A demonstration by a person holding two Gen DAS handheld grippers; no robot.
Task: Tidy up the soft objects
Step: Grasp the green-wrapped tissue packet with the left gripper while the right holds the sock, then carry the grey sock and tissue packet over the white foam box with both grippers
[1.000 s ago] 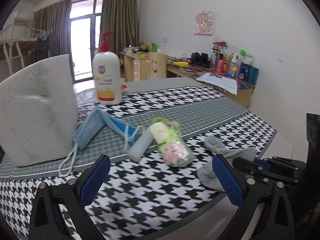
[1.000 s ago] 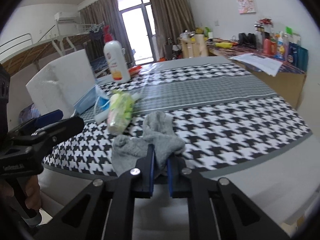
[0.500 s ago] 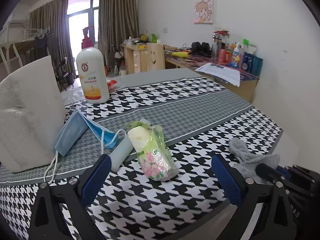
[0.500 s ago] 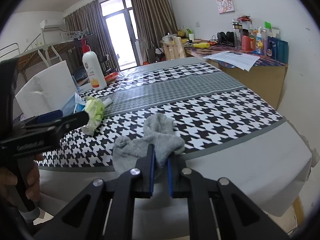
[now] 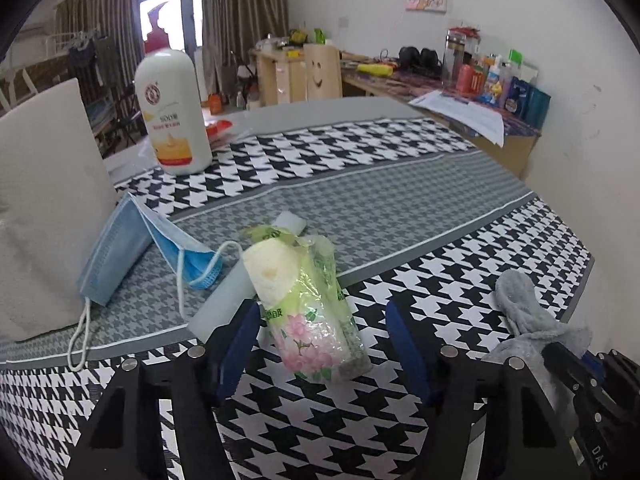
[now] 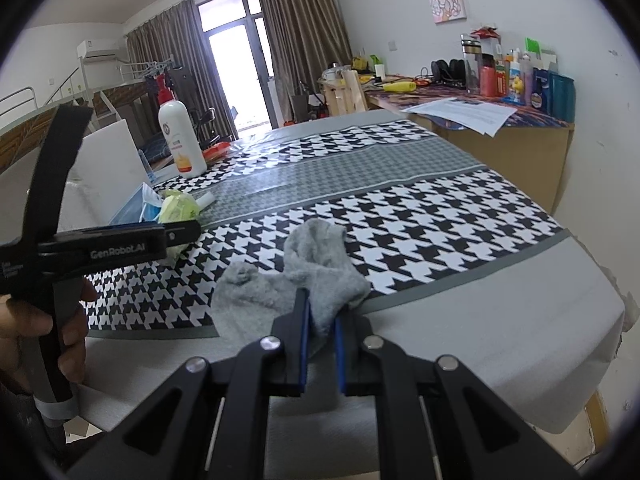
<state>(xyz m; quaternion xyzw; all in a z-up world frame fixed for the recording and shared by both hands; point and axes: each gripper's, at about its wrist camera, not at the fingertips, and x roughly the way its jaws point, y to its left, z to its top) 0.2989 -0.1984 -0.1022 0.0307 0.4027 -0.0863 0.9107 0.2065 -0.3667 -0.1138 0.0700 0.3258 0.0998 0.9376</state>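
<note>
The left gripper (image 5: pixel 322 336) has advanced, its jaws just closing around the wrapped tissue roll (image 5: pixel 304 300) at frame centre, not yet touching. The right gripper (image 6: pixel 320 320) pinches the grey sock (image 6: pixel 304 276). The slick wrapper could slip sideways.

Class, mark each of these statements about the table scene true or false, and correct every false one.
1. The right gripper is shut on the grey sock. True.
2. The tissue pack in flowered wrap lies between the left gripper's blue pads. True; the jaws have just been closing, but the pads do not yet press on it.
3. The blue face mask lies on top of the grey sock. False: it leans against the white paper roll, far from the sock.
4. The lotion bottle lies on its side. False: it stands upright.
5. The tablecloth is plain white. False: it is black-and-white houndstooth with grey bands.
</note>
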